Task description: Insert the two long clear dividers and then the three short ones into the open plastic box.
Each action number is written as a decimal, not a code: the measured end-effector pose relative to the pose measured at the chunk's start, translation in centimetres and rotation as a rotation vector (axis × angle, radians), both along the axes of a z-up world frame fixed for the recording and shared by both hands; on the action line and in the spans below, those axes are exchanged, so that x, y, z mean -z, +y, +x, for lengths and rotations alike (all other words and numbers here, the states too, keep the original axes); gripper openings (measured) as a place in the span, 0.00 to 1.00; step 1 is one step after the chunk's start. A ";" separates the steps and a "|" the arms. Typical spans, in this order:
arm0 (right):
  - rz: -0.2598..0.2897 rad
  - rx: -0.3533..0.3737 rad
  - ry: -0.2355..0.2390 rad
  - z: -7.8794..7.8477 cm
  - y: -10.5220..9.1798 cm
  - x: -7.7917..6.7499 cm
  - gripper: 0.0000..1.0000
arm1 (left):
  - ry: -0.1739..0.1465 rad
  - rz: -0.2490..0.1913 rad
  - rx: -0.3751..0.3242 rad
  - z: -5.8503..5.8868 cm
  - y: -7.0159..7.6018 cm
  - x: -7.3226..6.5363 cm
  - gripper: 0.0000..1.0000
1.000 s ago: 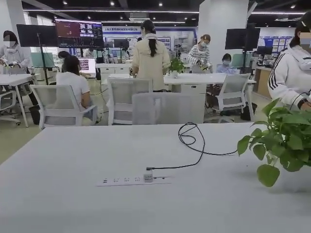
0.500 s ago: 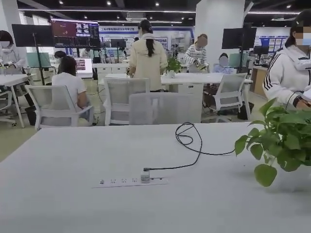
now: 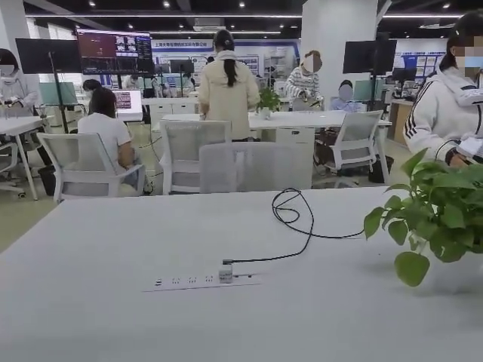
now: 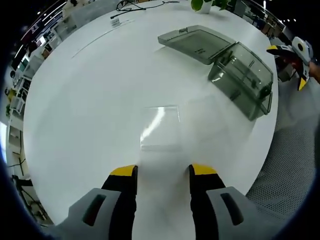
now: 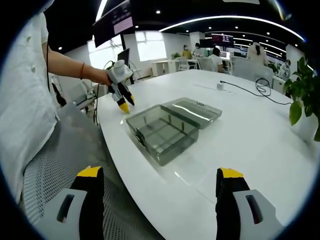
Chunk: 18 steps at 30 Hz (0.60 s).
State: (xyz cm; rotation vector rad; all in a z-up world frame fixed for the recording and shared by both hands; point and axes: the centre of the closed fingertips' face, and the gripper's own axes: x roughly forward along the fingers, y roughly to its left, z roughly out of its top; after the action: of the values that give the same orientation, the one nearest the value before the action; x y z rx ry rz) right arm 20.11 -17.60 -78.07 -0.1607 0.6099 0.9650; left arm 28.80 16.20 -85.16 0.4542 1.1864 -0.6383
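Note:
The open clear plastic box [image 4: 242, 80] lies on the white table with its lid [image 4: 195, 42] folded flat behind it. A stack of clear dividers [image 4: 160, 127] lies flat on the table ahead of my left gripper [image 4: 162, 171], which is open and holds nothing. The right gripper [image 4: 296, 52] shows past the box, off the table edge. In the right gripper view the box [image 5: 160, 132] and lid [image 5: 195, 111] sit ahead of my right gripper [image 5: 160, 173], whose jaws stand wide open and hold nothing. The left gripper [image 5: 121, 92] hangs beyond the box, held in a hand.
A white power strip [image 3: 204, 280] with a black cable [image 3: 302, 226] lies mid-table. A potted plant [image 3: 438, 219] stands at the right. Chairs and several people are behind the table. The rounded table edge [image 5: 125, 170] runs close to the box.
The head camera has shifted slightly; nothing on the table has moved.

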 end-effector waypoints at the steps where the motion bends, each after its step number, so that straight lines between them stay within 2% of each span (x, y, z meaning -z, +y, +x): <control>1: 0.002 0.001 0.000 0.0 0.0 0.0 0.94 | 0.004 0.005 -0.003 0.0 0.0 0.0 0.40; 7: 0.002 0.005 0.000 -0.1 0.0 0.0 0.93 | 0.027 0.024 -0.021 0.0 0.1 0.0 0.36; 10: 0.003 0.004 0.000 -0.2 0.1 0.0 0.93 | 0.030 0.027 -0.029 0.0 0.2 0.0 0.32; 18: 0.002 0.005 -0.004 -0.1 0.1 -0.2 0.93 | 0.032 0.025 -0.037 -0.1 0.2 0.0 0.32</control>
State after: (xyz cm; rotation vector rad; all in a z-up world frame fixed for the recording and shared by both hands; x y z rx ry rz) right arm 19.96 -17.49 -77.90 -0.1588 0.6054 0.9603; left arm 28.72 16.38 -85.19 0.4432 1.2311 -0.6013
